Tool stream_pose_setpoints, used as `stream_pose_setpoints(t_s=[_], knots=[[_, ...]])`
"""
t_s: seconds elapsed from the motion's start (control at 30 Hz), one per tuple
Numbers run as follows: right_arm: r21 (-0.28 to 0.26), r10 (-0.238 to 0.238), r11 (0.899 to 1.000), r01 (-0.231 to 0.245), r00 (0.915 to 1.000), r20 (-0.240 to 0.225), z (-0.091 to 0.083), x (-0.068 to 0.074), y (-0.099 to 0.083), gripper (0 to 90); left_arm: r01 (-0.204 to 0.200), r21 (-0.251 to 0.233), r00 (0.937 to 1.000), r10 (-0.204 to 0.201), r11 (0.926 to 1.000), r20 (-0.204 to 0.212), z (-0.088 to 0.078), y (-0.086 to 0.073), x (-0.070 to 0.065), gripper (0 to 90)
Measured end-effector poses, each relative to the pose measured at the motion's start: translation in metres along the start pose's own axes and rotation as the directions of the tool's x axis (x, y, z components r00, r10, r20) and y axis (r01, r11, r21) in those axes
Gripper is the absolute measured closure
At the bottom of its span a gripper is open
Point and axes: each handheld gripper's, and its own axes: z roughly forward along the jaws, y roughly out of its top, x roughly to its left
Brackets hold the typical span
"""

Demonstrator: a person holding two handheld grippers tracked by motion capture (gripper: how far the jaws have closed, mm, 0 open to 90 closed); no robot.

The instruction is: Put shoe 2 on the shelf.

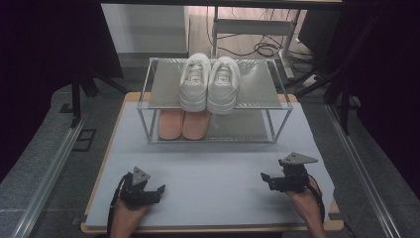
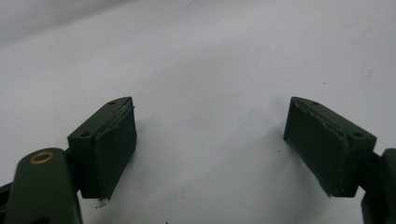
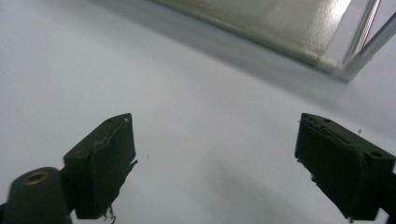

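Both the left gripper (image 1: 159, 190) and right gripper (image 1: 265, 178), jaws released and empty, rest on the counter (image 1: 213, 163) well short of the rack (image 1: 148, 99), whose 2 white sneakers (image 1: 210, 82) point heel-first toward them, neither nearer.

Grey mat (image 1: 213, 168) covers wooden bench (image 1: 106, 148). Cables (image 1: 265, 48) coil on floor beyond bench, beside white desk frame (image 1: 257, 25). Metal rails (image 1: 47, 178) flank bench.
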Motion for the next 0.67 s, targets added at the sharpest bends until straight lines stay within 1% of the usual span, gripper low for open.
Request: stream_pose_setpoints(t_s=[0.07, 0.23, 0.33, 0.4, 0.63, 0.67], knots=[[0.015, 0.0, 1.0, 0.0, 0.9999, 0.012, 0.004, 0.001, -0.007, 9.4, 0.0, 0.0, 1.0, 0.0, 1.0, 0.0, 0.0, 0.0, 0.0, 17.2], [0.053, 0.001, 0.999, -0.002, 0.9998, 0.022, 0.016, 0.002, -0.023, 3.2, -0.001, -0.001, 1.0, 0.001, 1.0, -0.001, 0.0, 0.0, 0.0, 17.1], [0.083, 0.005, 0.996, -0.008, 0.9994, 0.035, 0.025, 0.003, -0.032, 1.7, 0.0, 0.0, 1.0, 0.0, 1.0, 0.0, 0.0, 0.0, 0.0, 17.1], [0.079, 0.02, 0.997, -0.022, 0.9995, 0.026, 0.026, 0.001, -0.034, 1.5, -0.001, 0.0, 1.0, 0.001, 1.0, -0.001, 0.0, 0.0, 0.0, 17.1], [0.077, 0.016, 0.997, -0.019, 0.9993, 0.033, 0.027, 0.002, -0.035, 1.1, 0.0, 0.001, 1.0, 0.0, 1.0, -0.003, 0.0, 0.0, 0.0, 16.8], [0.077, 0.015, 0.997, -0.018, 0.9993, 0.034, 0.027, 0.002, -0.035, 1.1, 0.006, 0.002, 1.0, -0.006, 1.0, -0.002, 0.0, 0.0, 0.0, 16.1]])
